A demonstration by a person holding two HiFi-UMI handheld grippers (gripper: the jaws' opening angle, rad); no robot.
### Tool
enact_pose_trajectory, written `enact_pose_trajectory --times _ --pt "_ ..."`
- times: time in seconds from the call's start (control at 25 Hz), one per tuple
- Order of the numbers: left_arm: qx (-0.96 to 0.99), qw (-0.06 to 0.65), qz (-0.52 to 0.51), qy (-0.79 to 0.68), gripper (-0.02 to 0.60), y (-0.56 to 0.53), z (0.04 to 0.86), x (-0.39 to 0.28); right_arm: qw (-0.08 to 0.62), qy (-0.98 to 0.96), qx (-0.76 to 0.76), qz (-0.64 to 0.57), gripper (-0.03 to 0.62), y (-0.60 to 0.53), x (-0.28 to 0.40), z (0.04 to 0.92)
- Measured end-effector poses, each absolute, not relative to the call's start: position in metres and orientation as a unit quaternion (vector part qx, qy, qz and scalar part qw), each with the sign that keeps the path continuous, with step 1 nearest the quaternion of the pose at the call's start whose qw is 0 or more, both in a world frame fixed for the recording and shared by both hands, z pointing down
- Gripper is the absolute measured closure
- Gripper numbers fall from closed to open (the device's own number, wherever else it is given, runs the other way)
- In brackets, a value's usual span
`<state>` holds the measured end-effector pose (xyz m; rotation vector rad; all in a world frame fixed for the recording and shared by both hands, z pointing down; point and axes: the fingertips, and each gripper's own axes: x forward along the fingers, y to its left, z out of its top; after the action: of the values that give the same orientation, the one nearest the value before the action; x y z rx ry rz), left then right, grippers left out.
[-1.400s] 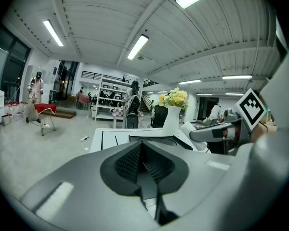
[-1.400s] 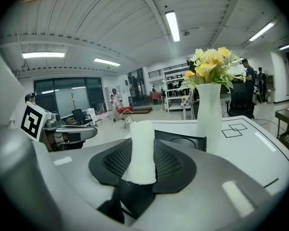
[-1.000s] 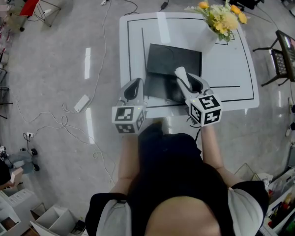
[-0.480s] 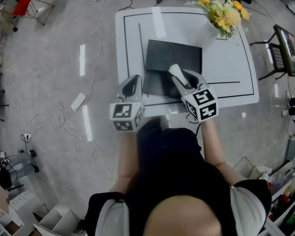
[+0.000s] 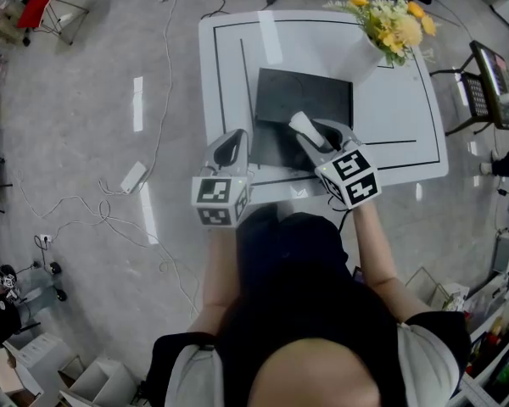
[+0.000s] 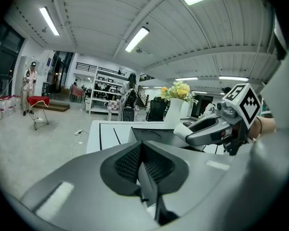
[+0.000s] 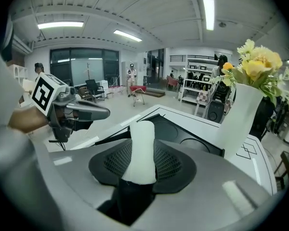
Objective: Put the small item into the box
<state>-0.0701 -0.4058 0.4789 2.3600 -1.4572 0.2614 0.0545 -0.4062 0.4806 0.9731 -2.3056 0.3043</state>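
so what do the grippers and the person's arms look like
Both the left gripper and the right gripper are smooth light grey shells with dark textured pads. Each carries a white cube printed with black square markers. The clothing is a black top with short pale sleeves.

No word, number or brand name can be read in any of the views. The only printed marks are black-and-white square patterns on the marker cubes of the left gripper (image 5: 231,142) and the right gripper (image 5: 316,131), and these patterns are codes, not letters. The desk (image 5: 399,108) has thin black lines drawn on its white top, with no writing beside them.
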Motion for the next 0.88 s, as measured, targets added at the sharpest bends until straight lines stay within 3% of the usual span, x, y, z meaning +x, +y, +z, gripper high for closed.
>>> enact_pose_trajectory --times 0.88 --pt "0.83 0.19 0.103 -0.513 0.571 -0.41 0.496 -0.089 0.447 -0.858 0.243 0.074 0.456 -0.389 0.031 0.531"
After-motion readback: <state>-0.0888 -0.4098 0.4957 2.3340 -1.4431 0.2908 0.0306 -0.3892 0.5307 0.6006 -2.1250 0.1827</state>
